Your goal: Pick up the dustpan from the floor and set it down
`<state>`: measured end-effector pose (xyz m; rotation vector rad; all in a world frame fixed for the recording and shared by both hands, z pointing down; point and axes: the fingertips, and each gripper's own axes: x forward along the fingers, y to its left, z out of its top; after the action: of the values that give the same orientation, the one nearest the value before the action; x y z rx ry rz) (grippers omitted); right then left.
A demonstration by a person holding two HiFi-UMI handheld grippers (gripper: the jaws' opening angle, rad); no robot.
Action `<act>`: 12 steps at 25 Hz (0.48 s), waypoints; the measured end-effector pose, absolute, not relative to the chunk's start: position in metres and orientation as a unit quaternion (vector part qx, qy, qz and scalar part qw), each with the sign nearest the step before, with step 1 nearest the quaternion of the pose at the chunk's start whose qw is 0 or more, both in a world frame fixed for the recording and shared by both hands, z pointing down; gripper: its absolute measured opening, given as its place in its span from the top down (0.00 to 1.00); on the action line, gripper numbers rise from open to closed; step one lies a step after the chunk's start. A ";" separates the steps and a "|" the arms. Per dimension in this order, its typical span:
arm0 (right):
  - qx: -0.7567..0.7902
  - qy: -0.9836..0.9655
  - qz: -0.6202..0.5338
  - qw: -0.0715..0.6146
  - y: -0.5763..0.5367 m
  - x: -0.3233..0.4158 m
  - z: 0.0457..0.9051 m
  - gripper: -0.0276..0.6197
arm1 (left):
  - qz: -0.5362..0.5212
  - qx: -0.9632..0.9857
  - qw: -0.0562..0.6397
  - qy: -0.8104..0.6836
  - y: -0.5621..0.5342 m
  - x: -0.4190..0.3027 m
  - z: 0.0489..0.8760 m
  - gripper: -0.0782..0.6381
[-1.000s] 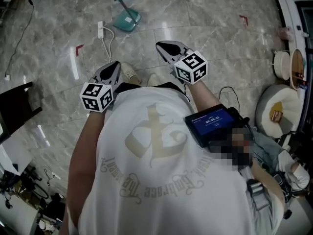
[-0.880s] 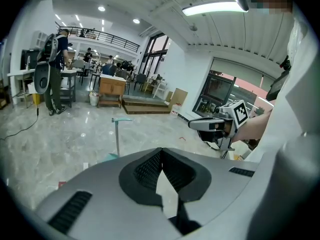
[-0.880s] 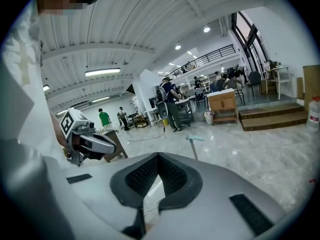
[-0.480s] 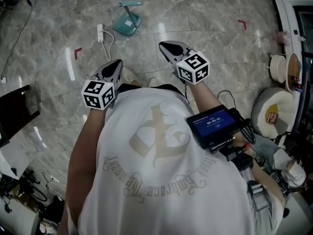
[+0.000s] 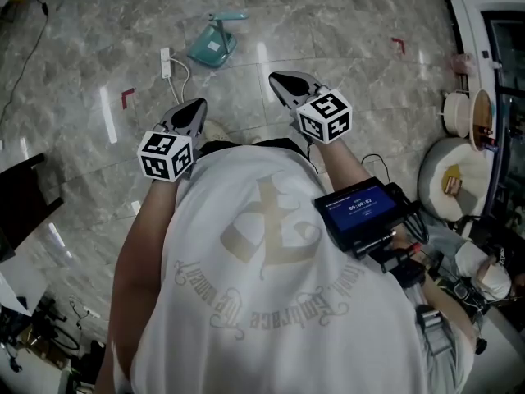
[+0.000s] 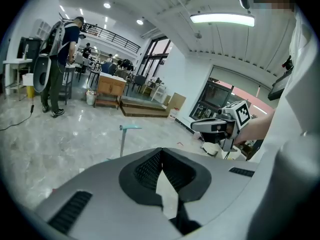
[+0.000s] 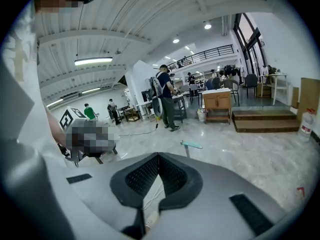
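— Teal dustpan [image 5: 215,43], where is it?
— On the marble floor [image 5: 344,23], handle upright, near a white power strip [image 5: 166,56], nothing touching it.
— And the left gripper [image 5: 195,107] and right gripper [image 5: 279,78]?
— Both held well short of it, jaws pressed together, holding nothing

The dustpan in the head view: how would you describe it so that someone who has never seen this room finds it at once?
Start at the grey marble floor in the upper part of the head view. Just right of the white power strip and its cable sits the dustpan. It is the only teal thing there, with a long handle rising from its pan.
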<state>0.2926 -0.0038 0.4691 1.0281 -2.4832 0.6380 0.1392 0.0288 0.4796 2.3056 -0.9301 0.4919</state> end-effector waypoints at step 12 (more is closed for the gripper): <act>0.379 -0.878 0.225 0.186 -0.013 0.307 0.468 0.93 | 0.185 0.862 0.298 -0.366 0.028 0.130 0.480 0.87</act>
<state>0.3070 -0.0133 0.4678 1.0685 -2.4721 0.6328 0.1295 0.0276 0.4799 2.2899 -0.9725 0.4915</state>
